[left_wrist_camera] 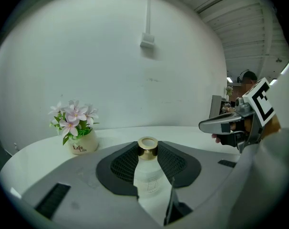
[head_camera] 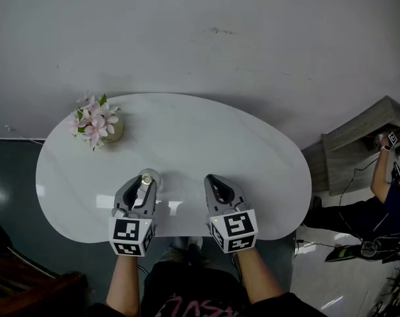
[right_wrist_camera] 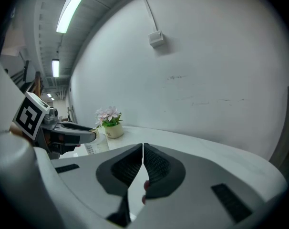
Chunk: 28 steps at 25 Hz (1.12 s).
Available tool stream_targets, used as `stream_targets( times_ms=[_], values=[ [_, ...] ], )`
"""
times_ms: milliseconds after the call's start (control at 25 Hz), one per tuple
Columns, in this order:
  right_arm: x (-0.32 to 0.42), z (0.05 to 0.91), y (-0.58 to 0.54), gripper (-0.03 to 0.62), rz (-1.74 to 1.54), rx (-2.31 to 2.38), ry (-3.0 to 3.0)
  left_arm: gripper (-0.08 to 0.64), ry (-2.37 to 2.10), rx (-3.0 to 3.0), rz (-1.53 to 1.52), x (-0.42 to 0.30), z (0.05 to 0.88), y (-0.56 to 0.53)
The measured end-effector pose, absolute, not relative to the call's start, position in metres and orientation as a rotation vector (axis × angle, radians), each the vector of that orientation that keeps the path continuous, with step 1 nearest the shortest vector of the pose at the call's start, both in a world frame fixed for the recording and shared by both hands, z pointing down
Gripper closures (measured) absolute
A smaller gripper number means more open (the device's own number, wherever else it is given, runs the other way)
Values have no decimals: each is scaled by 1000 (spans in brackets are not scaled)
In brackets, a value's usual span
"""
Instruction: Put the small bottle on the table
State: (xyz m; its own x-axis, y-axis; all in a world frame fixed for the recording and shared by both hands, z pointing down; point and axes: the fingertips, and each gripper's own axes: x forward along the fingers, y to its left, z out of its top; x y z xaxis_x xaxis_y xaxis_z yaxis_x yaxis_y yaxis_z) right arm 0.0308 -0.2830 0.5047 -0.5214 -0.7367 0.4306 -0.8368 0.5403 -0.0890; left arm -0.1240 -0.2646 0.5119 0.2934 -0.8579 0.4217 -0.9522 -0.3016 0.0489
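Pink flowers fill a cream flower pot [head_camera: 111, 131] at the far left of the white table [head_camera: 206, 131]. The pot reads "Life" in dark letters, with a smaller line beneath that is too fine to be sure of. Right of it and nearer the person, the left gripper [head_camera: 144, 185] clamps the small bottle [left_wrist_camera: 148, 175], frosted with a gold cap, upright over the tabletop. Whether its base touches the surface cannot be told. To set it down well, the person should lower it straight until the base sits flat, then part the jaws gently and draw back without nudging it. Faint print on the bottle is unreadable. The right gripper [head_camera: 214, 180], just beside, holds nothing, its jaws pressed together.
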Motion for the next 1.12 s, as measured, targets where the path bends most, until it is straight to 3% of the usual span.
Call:
stream_targets(
  times_ms=[1120],
  values=[
    [24,564,-274,525,517,1228,-2356,431,-1582,2281,505,-116,565,-269]
  ],
)
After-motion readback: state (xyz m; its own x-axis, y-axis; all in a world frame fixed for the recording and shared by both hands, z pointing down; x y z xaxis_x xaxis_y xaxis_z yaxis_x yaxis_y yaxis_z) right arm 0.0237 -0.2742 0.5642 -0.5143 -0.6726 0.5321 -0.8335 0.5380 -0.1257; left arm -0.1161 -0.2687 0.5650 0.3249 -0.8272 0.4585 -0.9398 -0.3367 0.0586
